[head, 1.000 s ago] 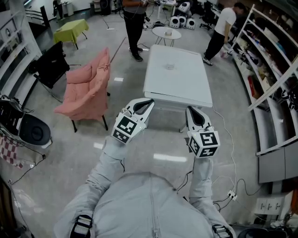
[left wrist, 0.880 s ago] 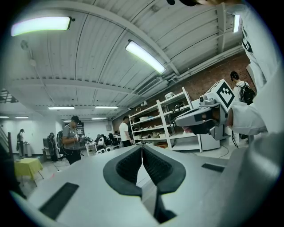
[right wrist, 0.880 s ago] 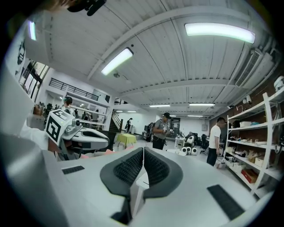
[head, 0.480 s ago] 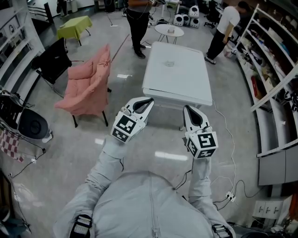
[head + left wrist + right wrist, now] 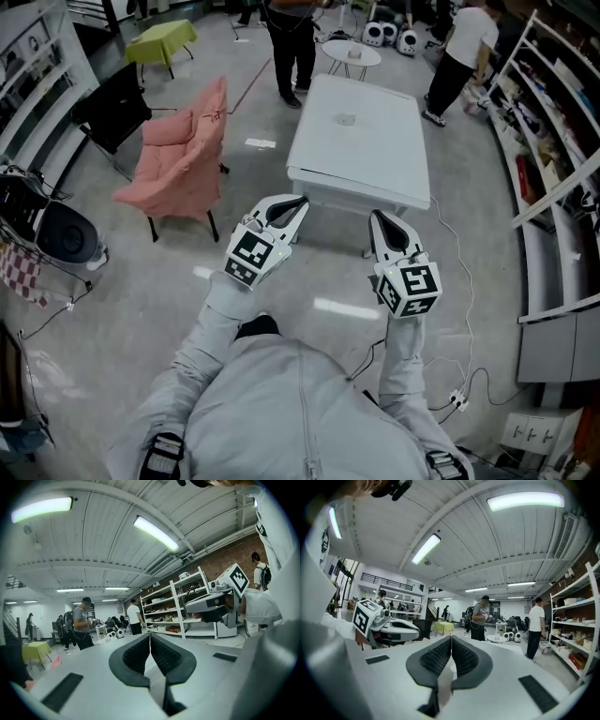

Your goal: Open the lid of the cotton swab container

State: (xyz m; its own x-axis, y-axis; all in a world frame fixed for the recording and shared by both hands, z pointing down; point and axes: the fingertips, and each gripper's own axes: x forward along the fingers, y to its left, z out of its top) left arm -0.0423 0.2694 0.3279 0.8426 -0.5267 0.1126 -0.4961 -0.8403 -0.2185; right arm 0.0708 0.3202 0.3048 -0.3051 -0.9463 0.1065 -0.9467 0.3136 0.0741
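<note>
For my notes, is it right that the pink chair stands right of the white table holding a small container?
Not quite: the head view shows the pink chair left of the white table, not right; the small container does sit on it.

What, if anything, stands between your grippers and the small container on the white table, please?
Nothing visible. Only floor and the white table's bare top lie between the left gripper, the right gripper and the small container; the pink chair stands off to the left.
</note>
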